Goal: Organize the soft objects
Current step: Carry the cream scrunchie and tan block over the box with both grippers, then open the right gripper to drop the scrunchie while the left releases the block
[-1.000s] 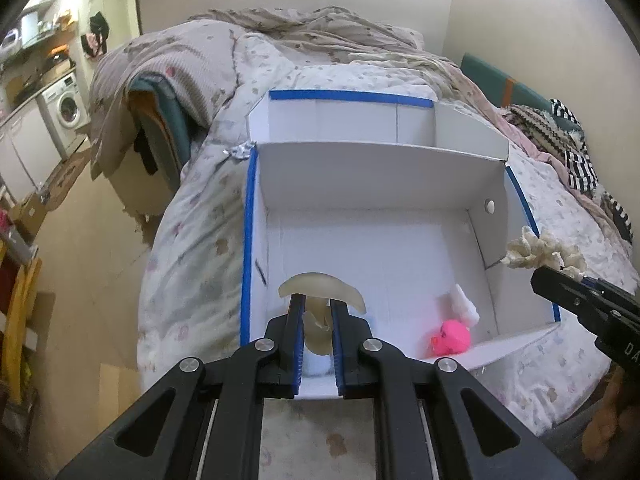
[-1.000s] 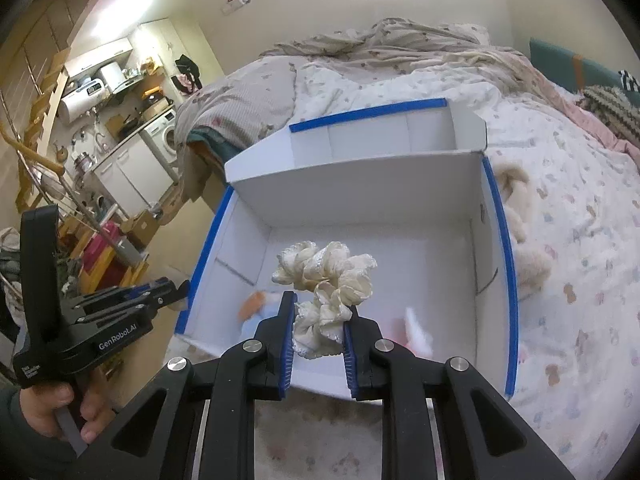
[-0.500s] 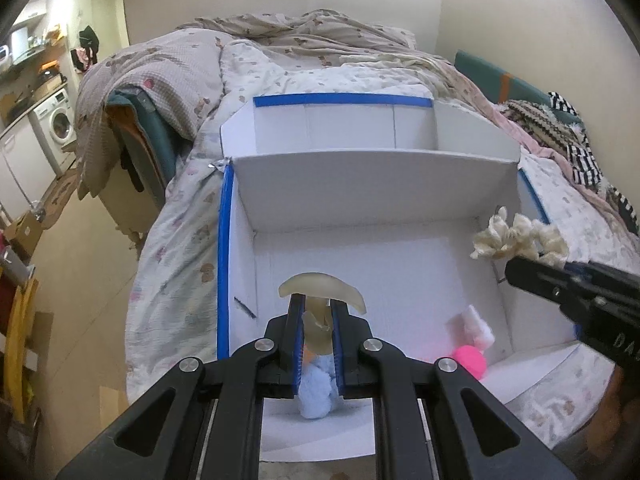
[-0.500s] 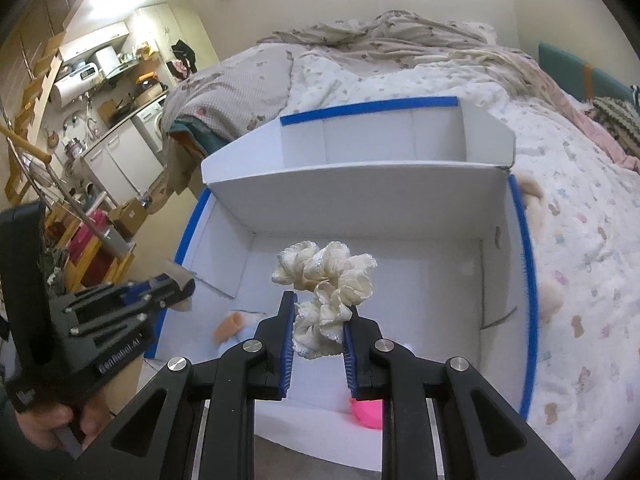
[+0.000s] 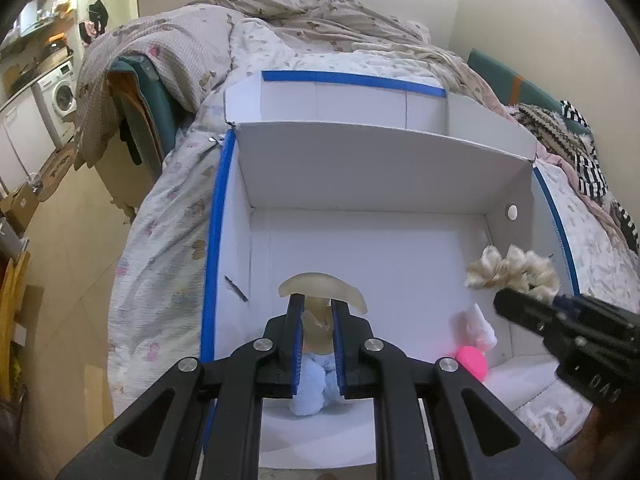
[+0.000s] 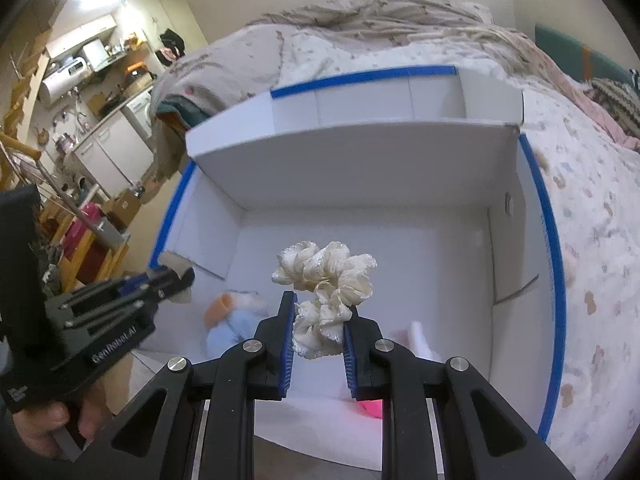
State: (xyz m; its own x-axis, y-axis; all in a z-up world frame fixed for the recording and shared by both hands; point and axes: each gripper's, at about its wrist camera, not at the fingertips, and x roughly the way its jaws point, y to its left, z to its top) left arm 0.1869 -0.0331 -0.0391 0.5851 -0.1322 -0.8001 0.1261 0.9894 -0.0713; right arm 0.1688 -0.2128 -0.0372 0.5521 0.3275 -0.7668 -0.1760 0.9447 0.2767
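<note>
A white box with blue-taped edges [image 5: 216,216] [image 6: 554,280] lies open on the bed. My left gripper [image 5: 317,312] is shut on a pale beige soft piece [image 5: 322,286] and holds it over the box's near left part. My right gripper [image 6: 318,316] is shut on a cream frilly scrunchie [image 6: 326,276], which also shows in the left wrist view [image 5: 512,270], and holds it over the box. On the box floor lie a light blue plush toy [image 5: 314,384] [image 6: 234,320] and a pink ball [image 5: 472,362] with a white fluffy piece [image 5: 478,322].
The bed has a patterned quilt [image 5: 160,248] and a crumpled blanket [image 5: 320,8] behind the box. Striped and knitted cloths [image 5: 576,148] lie at the right. A kitchen area with a washing machine [image 5: 60,92] is at the far left, beyond the floor.
Both grippers have moved forward over the box with their objects still held. The blue plush toy now shows under my left gripper.
</note>
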